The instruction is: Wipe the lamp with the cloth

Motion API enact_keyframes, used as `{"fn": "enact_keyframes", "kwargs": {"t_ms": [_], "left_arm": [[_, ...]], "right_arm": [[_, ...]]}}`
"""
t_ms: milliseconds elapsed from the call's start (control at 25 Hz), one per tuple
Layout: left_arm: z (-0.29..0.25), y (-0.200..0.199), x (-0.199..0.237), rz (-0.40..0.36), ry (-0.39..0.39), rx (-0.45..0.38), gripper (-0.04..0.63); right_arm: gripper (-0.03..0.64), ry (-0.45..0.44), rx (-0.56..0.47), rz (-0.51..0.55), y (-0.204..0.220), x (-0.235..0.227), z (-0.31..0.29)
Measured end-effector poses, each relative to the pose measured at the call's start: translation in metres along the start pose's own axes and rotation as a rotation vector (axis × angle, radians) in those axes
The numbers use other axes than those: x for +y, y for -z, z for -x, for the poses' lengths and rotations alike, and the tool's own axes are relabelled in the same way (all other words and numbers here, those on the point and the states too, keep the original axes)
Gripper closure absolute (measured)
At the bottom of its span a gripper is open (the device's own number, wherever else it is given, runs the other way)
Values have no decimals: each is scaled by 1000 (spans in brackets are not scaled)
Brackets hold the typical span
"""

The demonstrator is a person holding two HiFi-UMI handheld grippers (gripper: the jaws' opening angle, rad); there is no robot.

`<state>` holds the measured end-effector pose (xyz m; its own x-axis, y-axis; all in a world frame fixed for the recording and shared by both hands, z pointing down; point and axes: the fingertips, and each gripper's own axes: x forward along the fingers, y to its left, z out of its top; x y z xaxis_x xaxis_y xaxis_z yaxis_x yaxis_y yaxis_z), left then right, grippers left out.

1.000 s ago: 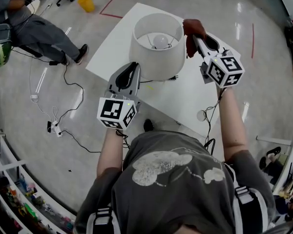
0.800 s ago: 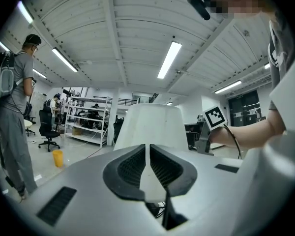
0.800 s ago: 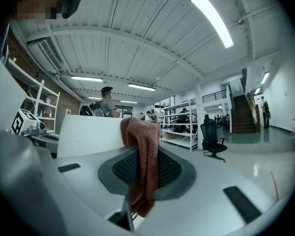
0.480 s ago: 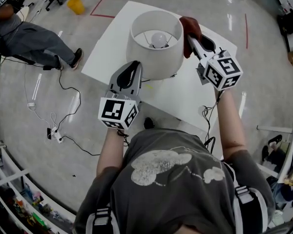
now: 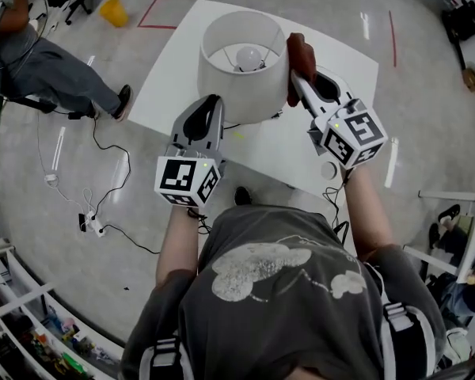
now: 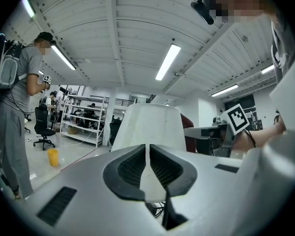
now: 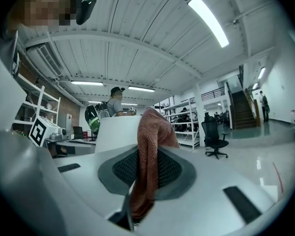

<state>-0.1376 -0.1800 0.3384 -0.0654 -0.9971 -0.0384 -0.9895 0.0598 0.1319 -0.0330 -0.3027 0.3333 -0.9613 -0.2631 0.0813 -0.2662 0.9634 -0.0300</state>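
- The wiping step appears to be in hand. The right gripper is clamped on the cloth, which lies against the right outer wall of the lamp, just below its top rim.
- The lamp stands on the left half of the white table. Its foot is hidden under the shade.
- The left gripper is clenched with nothing visible between its jaws. Its tips are at the near side of the shade, but whether they touch it cannot be told.
- The next move probably calls for dragging the cloth along the curved wall with light, even pressure. The other tool would steady the shade so it neither tips nor turns.
- The shade is a smooth, matt white drum, slightly tapered and open at the top. Inside are a round bulb and thin wire spokes. It is likely thin and easily dented.
- The cloth is a rust-red knit, soft and ribbed, draped limply over the jaw tips.
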Motion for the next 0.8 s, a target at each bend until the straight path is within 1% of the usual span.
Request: {"fn": "enact_keyframes", "kwargs": {"t_ms": [280,560,680,800], "left_arm": [[3,-1,2,15,11,-9,584],[1,-2,1,15,56,-14,584],[0,-2,2,10,70,-16,584],[1,-3,1,5,71,-14,584]], "right_arm": [[558,-23,-28,-15,4,36,12],[558,-36,-30,-27,11,61,21],[558,-61,-22,-19,18,77,21],[558,-108,-4,-15,26,95,22]]}}
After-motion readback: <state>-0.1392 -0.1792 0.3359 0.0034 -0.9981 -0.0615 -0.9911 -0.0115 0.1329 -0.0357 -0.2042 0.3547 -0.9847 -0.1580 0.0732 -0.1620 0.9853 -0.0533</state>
